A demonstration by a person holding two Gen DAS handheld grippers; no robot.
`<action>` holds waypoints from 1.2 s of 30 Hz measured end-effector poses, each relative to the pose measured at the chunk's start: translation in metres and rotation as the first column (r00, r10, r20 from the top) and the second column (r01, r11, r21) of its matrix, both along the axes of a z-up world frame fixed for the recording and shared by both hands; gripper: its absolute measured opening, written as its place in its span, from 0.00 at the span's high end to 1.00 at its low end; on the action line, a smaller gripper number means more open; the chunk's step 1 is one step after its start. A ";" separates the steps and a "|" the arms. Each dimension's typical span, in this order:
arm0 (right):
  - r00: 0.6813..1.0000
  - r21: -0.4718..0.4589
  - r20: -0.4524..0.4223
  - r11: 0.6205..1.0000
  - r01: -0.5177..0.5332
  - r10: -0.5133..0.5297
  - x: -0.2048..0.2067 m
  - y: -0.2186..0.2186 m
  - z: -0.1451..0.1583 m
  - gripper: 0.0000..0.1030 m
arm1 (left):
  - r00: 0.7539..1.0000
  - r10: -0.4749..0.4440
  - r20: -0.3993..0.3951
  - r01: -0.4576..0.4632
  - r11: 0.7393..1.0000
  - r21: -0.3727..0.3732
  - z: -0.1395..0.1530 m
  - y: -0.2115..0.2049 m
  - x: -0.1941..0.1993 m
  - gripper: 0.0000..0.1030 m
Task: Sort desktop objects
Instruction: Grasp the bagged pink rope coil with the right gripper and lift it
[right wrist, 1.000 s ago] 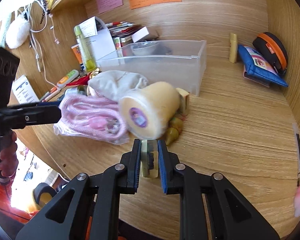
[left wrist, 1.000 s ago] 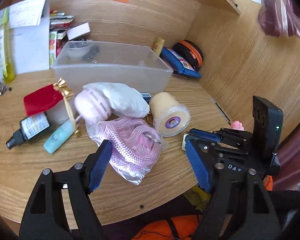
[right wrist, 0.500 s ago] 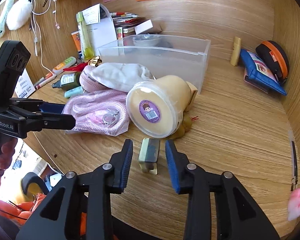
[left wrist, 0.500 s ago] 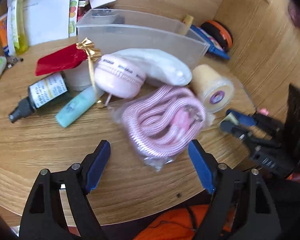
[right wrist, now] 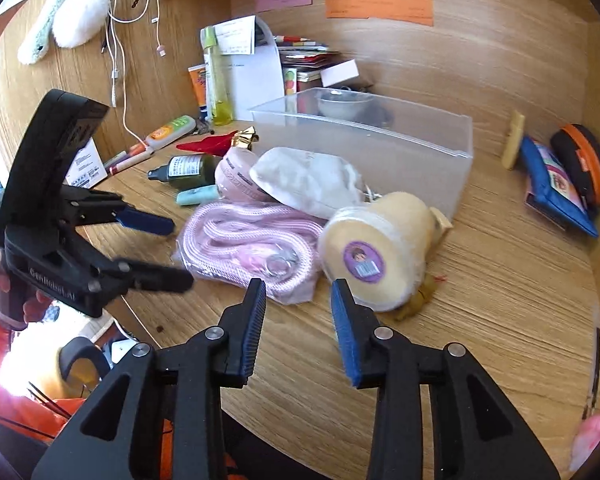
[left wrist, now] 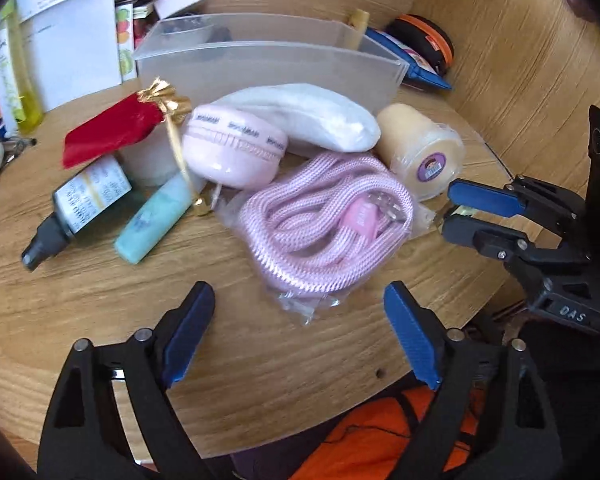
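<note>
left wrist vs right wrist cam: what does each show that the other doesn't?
Left wrist only: the red pouch's full length, and the bag's loose tail below the rope.

Right wrist only: sticky notes on the back wall, hanging cables, a white fluffy item.

Both: bagged pink rope, cream tub, clear bin, both grippers open, the left gripper still opening, the right gripper empty.

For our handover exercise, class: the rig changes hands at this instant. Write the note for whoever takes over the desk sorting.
Left gripper: jaws opening, empty, aimed at the bagged pink rope.
Right gripper: open, empty, beside the cream tub.
Rope, tub, pink case and white pouch lie on the desk before the clear bin.
Done: unclear; a bowl-like thing sits in the bin.
Left: nearly everything; rope probably first.
</note>
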State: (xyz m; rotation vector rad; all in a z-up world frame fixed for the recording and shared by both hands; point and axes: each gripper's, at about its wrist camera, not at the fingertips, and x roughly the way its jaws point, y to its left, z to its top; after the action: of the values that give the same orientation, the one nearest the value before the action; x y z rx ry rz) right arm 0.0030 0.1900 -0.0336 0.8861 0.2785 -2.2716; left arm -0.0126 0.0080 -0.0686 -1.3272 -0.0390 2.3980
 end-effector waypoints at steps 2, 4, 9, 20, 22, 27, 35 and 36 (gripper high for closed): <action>1.000 -0.005 0.001 1.000 -0.013 0.013 0.000 -0.002 0.003 0.70 | 0.999 -0.037 0.001 0.037 0.999 0.025 0.000 0.004 -0.003 0.11; 0.999 -0.010 0.006 0.999 -0.035 0.035 0.000 -0.005 0.006 0.70 | 0.996 -0.087 0.002 0.086 0.995 0.052 -0.001 0.010 -0.005 0.10; 0.991 0.043 0.122 0.997 -0.059 0.054 -0.018 -0.016 -0.008 0.73 | 0.995 -0.104 -0.007 0.105 0.991 0.085 0.001 0.009 -0.007 0.07; 0.988 0.079 0.144 0.994 -0.070 0.058 -0.027 -0.015 -0.014 0.77 | 0.993 -0.118 0.000 0.113 0.950 0.291 0.026 -0.013 -0.016 0.07; 0.991 0.096 0.126 0.993 -0.067 0.055 -0.025 -0.017 -0.016 0.75 | 0.992 -0.124 -0.009 0.121 0.939 0.322 0.034 -0.013 -0.016 0.07; 0.993 0.094 0.110 0.994 -0.057 0.046 -0.027 -0.017 -0.018 0.74 | 0.990 -0.130 -0.048 0.138 0.939 0.316 0.051 0.001 -0.013 0.06; 0.994 0.027 0.108 0.999 -0.020 0.016 -0.032 -0.009 -0.018 0.72 | 0.996 -0.088 -0.001 0.081 0.903 0.422 0.051 0.012 -0.032 0.05; 0.993 0.016 0.116 1.000 -0.010 0.008 -0.034 -0.007 -0.019 0.72 | 0.996 -0.087 0.000 0.079 0.903 0.422 0.053 0.016 -0.032 0.05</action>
State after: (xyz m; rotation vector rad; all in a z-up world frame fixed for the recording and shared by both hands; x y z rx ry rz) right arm -0.0314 0.1827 -0.0529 1.0189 0.2491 -2.2025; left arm -0.0449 0.0241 -0.0157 -1.1200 -0.4712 2.1430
